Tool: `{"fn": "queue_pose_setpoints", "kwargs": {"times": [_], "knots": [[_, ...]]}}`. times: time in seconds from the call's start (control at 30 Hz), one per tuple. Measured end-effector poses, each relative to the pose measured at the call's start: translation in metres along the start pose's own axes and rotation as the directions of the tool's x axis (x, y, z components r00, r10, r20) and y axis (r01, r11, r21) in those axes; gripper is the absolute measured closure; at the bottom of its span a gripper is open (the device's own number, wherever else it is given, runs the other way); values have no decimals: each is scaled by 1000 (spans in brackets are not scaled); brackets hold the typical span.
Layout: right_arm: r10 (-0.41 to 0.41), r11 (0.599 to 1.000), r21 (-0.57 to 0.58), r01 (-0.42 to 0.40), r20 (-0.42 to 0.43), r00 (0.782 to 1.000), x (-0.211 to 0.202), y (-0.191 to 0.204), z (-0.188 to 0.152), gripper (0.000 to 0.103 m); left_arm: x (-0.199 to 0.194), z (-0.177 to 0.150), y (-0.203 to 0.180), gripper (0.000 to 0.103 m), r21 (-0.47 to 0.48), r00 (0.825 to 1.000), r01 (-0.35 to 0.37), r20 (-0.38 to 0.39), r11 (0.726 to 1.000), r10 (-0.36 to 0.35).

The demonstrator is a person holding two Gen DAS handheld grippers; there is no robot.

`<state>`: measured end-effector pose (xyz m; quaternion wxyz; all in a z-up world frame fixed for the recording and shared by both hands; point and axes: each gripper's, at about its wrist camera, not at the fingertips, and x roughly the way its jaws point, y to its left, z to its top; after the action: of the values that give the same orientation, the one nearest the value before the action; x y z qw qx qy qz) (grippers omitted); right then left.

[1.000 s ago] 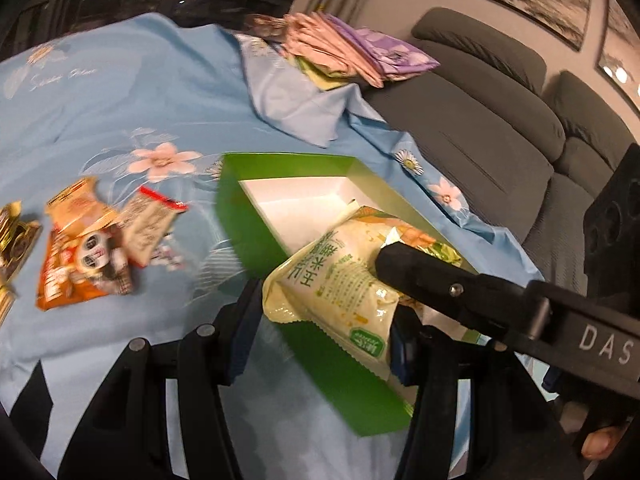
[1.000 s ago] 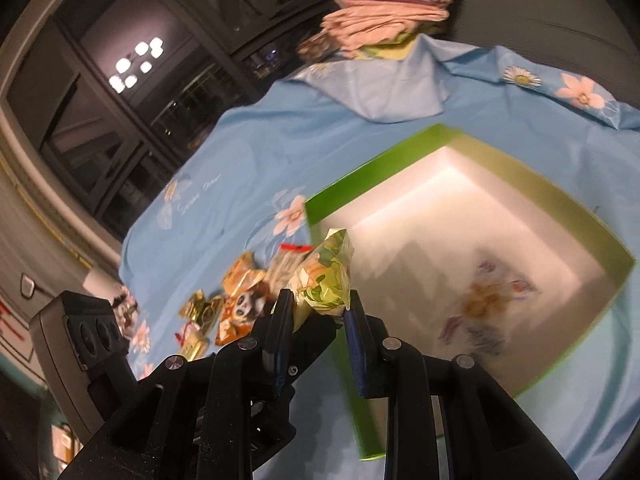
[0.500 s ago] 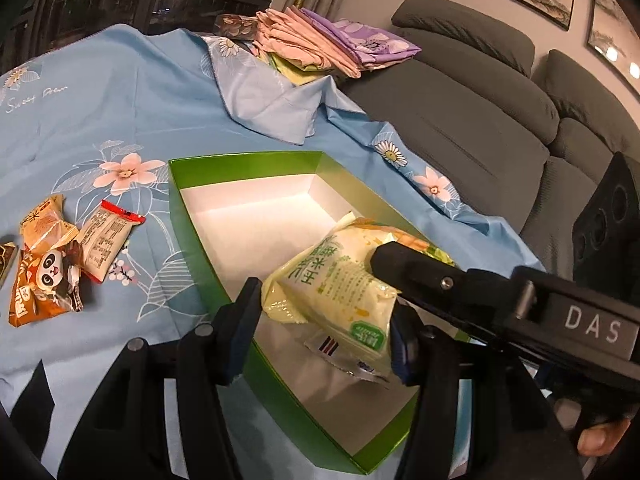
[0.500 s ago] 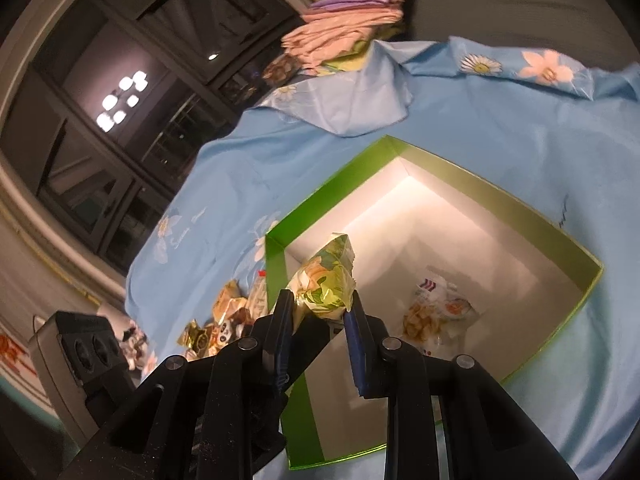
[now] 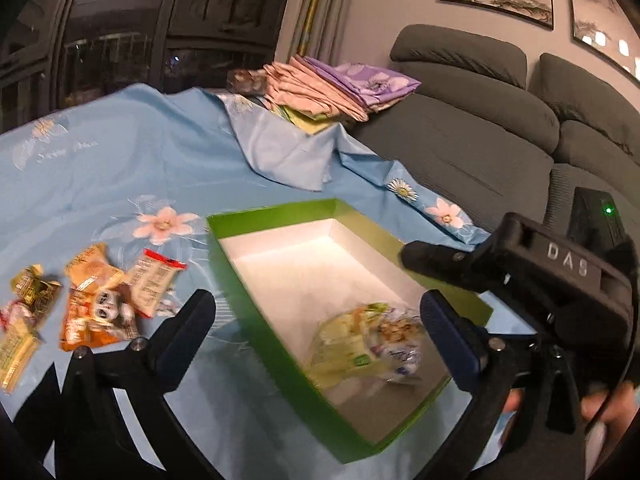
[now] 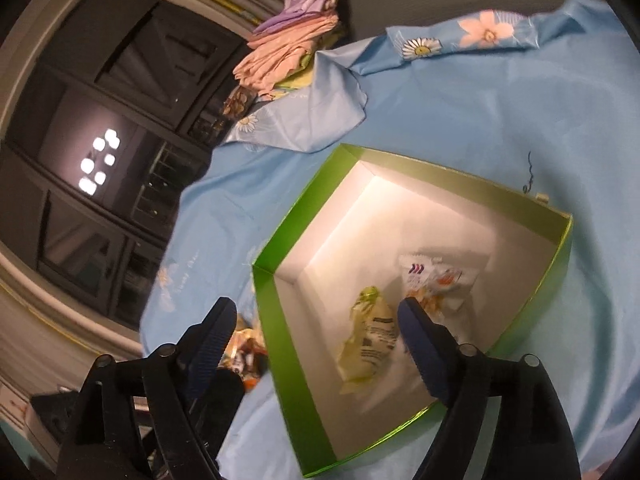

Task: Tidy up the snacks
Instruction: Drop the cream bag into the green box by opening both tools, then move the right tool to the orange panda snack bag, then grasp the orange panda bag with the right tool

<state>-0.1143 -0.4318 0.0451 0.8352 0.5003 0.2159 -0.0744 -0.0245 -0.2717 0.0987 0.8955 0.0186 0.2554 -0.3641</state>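
Snacks: a pale green packet (image 6: 370,340) and a white packet (image 6: 436,284) lie loose on the white floor of the green box (image 5: 256,312), which sits on the blue floral cloth (image 5: 120,168). More snack packets (image 5: 100,304) lie on the cloth left of the box. Left gripper (image 5: 316,314): jaws just opened wide, nothing between them. Right gripper (image 6: 316,318): jaws just opened, gripping nothing, above the box.
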Motion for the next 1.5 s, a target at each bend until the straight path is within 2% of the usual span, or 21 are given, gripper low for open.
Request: {"fn": "queue_pose_setpoints", "kwargs": {"times": [0.1, 0.17, 0.33, 0.43, 0.5, 0.53, 0.6, 0.67, 0.7, 0.77, 0.8, 0.87, 0.97, 1.1, 1.17, 1.2, 1.23, 1.3, 1.37, 1.43, 1.5], "knots": [[1, 1000, 3, -1, -4, 1000, -2, 5, -2, 19, -9, -6, 11, 0, 15, 996, -93, 0, 996, 93], [3, 999, -35, -3, -1, 1000, -3, 17, -6, 18, -14, -9, 24, 0, -18, 990, -137, -22, 990, 137], [12, 994, -112, -14, -20, 1000, 2, 46, -22, 14, -43, -26, 71, 0, -145, 985, -159, -90, 977, 147], [44, 981, -185, -54, -58, 997, 10, 73, -38, 11, -69, -33, 97, 0, -184, 977, -208, -88, 961, 195], [71, 972, -217, -86, -75, 995, 15, 89, -48, 5, -88, -38, 111, 0, -175, 967, -254, -79, 951, 244], [86, 965, -239, -105, -90, 992, 20, 99, -54, 1, -96, -41, 118, 0, -161, 960, -278, -69, 947, 271], [108, 953, -268, -138, -125, 986, 31, 113, -65, 1, -110, -47, 132, 0, -147, 942, -336, -55, 930, 331], [117, 947, -277, -162, -170, 978, 46, 125, -77, 1, -115, -50, 150, 0, -203, 935, -355, -64, 912, 350], [117, 946, -276, -168, -192, 974, 54, 130, -83, 1, -118, -53, 163, 0, -259, 942, -336, -72, 906, 328], [93, 945, -288, -157, -223, 970, 68, 137, -93, 1, -118, -55, 181, 0, -328, 950, -311, -100, 892, 295], [64, 942, -307, -136, -234, 970, 77, 141, -98, 1, -119, -57, 187, 0, -342, 949, -315, -118, 885, 292], [11, 933, -346, -100, -250, 968, 90, 147, -108, 1, -123, -58, 194, 0, -335, 936, -352, -124, 874, 329], [-40, 928, -367, -66, -275, 961, 109, 151, -119, 1, -135, -59, 200, 0, -311, 906, -421, -97, 852, 412], [-98, 920, -391, -31, -307, 947, 137, 160, -127, 1, -149, -63, 218, 0, -381, 912, -401, -87, 833, 400], [-155, 891, -454, -2, -309, 938, 153, 171, -130, 1, -154, -63, 227, 0, -415, 913, -395, -81, 820, 399], [-195, 861, -508, 17, -298, 935, 164, 177, -133, 1, -157, -63, 231, 0, -421, 910, -399, -75, 815, 407], [-226, 836, -547, 35, -285, 932, 173, 182, -136, 1, -158, -62, 233, 0, -411, 897, -425, -69, 807, 437], [-306, 794, -601, 94, -260, 916, 199, 187, -140, 1, -166, -56, 231, 0, -360, 848, -502, -25, 786, 530], [-323, 785, -614, 86, -286, 902, 219, 189, -144, 1, -173, -52, 229, 0, -330, 815, -544, 8, 771, 579], [-370, 775, -622, 111, -304, 878, 241, 185, -150, 1, -177, -53, 230, 0, -327, 798, -562, 25, 760, 602], [-455, 725, -659, 199, -241, 857, 254, 178, -159, 9, -175, -56, 236, 0, -332, 791, -578, -3, 745, 612]]}}
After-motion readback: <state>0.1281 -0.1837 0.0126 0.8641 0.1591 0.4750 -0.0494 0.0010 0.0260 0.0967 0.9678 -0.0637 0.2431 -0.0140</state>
